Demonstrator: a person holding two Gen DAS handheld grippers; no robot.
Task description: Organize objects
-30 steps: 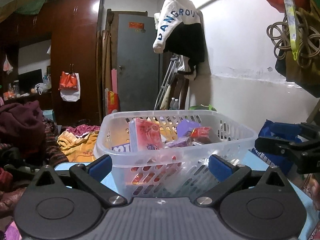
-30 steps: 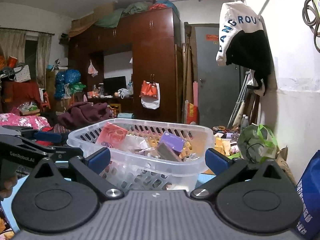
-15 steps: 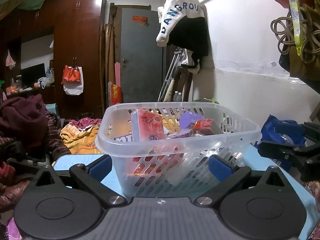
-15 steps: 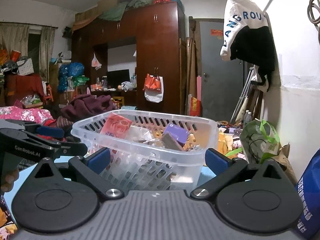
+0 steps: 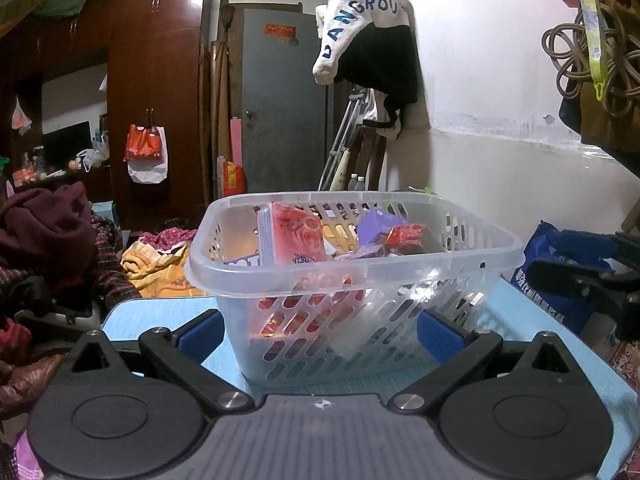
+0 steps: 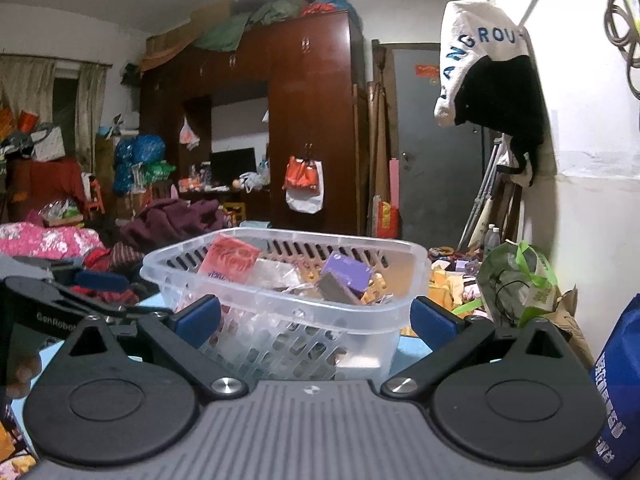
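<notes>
A clear plastic basket stands on a light blue table. Inside it lie a red-pink packet, a purple box, a red wrapper and other small packs. My left gripper is open just in front of the basket's near wall, nothing between its blue pads. My right gripper is open as well, level with the basket's near corner and empty. Each gripper shows at the edge of the other's view.
A white wall runs along the right with a hanging white and black garment. A blue bag and a green bag sit right of the table. Clothes piles lie to the left, a brown wardrobe behind.
Both cameras have dropped and tilted slightly, so the basket sits lower in view and more of its contents show. The basket itself has not moved. Both grippers stay open.
</notes>
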